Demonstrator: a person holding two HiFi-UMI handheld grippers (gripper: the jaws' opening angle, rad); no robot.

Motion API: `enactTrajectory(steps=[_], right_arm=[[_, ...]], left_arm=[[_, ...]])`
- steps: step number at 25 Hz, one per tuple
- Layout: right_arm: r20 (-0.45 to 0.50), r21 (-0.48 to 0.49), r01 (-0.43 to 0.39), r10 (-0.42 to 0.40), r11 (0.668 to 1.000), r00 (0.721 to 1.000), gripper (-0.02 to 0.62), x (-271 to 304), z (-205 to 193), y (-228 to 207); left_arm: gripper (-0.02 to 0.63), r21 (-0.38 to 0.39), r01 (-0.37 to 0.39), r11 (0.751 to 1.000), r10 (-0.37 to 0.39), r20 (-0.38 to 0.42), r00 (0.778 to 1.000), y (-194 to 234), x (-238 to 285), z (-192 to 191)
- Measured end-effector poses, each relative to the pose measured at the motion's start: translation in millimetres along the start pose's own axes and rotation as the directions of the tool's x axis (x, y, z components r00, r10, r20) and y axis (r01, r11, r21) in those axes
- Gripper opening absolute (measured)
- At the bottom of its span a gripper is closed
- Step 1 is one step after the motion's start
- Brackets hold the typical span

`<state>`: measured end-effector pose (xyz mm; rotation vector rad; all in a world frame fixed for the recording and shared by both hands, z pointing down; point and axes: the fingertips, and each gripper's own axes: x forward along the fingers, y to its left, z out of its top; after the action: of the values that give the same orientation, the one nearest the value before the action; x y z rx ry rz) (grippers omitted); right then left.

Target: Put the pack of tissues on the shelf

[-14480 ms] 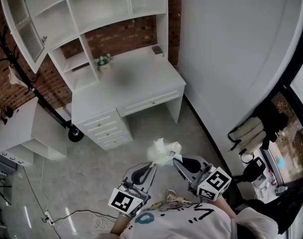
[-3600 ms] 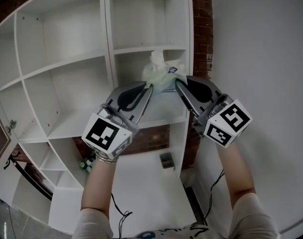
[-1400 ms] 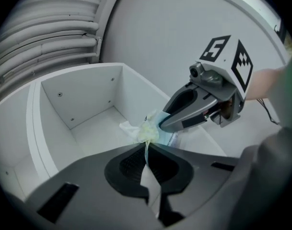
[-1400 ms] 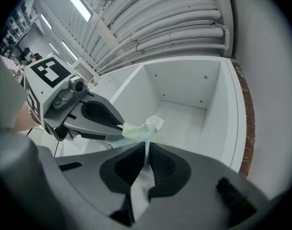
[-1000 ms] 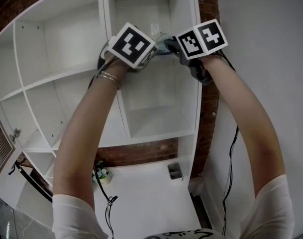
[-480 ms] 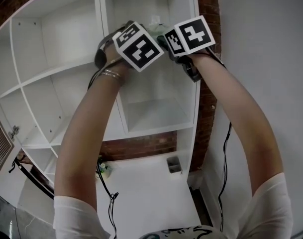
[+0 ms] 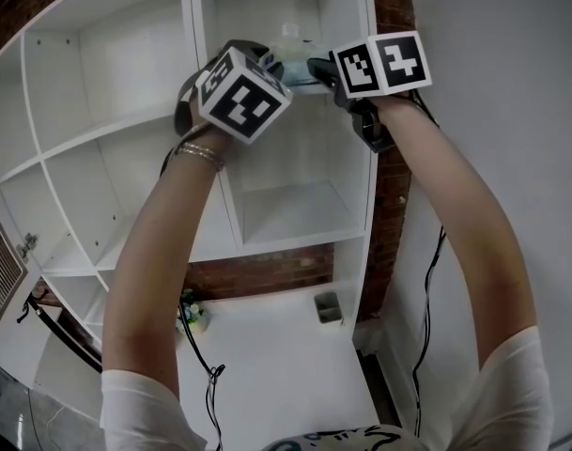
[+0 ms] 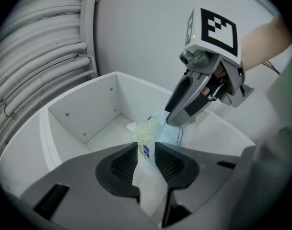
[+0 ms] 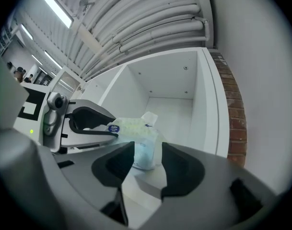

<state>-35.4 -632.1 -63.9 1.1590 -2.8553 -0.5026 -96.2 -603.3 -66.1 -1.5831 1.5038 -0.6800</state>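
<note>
The pack of tissues (image 7: 292,56) lies on the floor of the white shelf unit's top right compartment (image 9: 181,111), its pale green wrapper (image 9: 136,134) facing both grippers. My left gripper (image 8: 146,150) has just been opening. It stands open with the wrapper's loose end flap (image 8: 148,176) still lying between its jaws. My right gripper (image 9: 148,152) has also just been opening. Its jaws are wide apart at the pack's other end and the pads do not press on it. In the head view the left gripper (image 7: 271,64) and the right gripper (image 7: 318,69) flank the pack.
Empty white compartments (image 7: 295,214) sit below and to the left. A brick wall (image 7: 267,275) backs the unit and a white wall (image 7: 492,83) runs along the right. Far below, the desk (image 7: 276,365) holds a small plant (image 7: 190,316) and a small dark object (image 7: 330,308).
Both hands stay at the top right compartment. The marker cubes have rolled a little. The pack, gripped between the two grippers a second ago, now rests on the shelf floor.
</note>
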Motion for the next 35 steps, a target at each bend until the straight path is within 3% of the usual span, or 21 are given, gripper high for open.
enactTrajectory(steps=[6, 10, 19, 24, 27, 32, 35], right_arm=[[-0.033, -0.032, 0.022, -0.023, 0.999, 0.999, 0.167, 1.0, -3.8, 2.9], [-0.031, -0.024, 0.015, -0.016, 1.0, 0.999, 0.167, 1.4, -3.7, 4.8], [0.014, 0.005, -0.018, 0.018, 1.0, 1.0, 0.167, -5.6, -4.5, 15.5], [0.054, 0.015, 0.002, -0.002, 1.0, 0.999, 0.167, -16.4, -0.8, 17.2], [0.077, 0.026, -0.009, 0.007, 1.0, 0.997, 0.166, -25.7, -0.8, 22.1], [0.11, 0.041, -0.04, 0.036, 0.998, 0.993, 0.107, -34.6, -8.9, 43.2], [0.12, 0.039, -0.079, 0.074, 0.996, 0.99, 0.097, -40.8, -10.7, 60.8]], left_arm=[[0.12, -0.054, -0.004, 0.999, 0.004, 0.0, 1.0, 8.2, -5.7, -3.7], [0.187, -0.044, -0.032, 0.999, 0.033, 0.016, 0.999, 12.8, -9.0, -3.2], [0.187, -0.087, -0.057, 0.995, 0.061, 0.05, 0.997, 13.9, -28.9, -12.0], [0.186, -0.107, -0.077, 0.991, 0.084, 0.067, 0.994, 15.8, -42.8, -16.9], [0.182, -0.13, -0.068, 0.989, 0.08, 0.089, 0.993, 11.6, -53.8, -17.9], [0.159, -0.255, 0.004, 0.967, 0.034, 0.147, 0.989, -1.9, -66.1, -16.9], [0.099, -0.279, 0.015, 0.96, 0.037, 0.18, 0.983, -5.2, -74.7, -15.0]])
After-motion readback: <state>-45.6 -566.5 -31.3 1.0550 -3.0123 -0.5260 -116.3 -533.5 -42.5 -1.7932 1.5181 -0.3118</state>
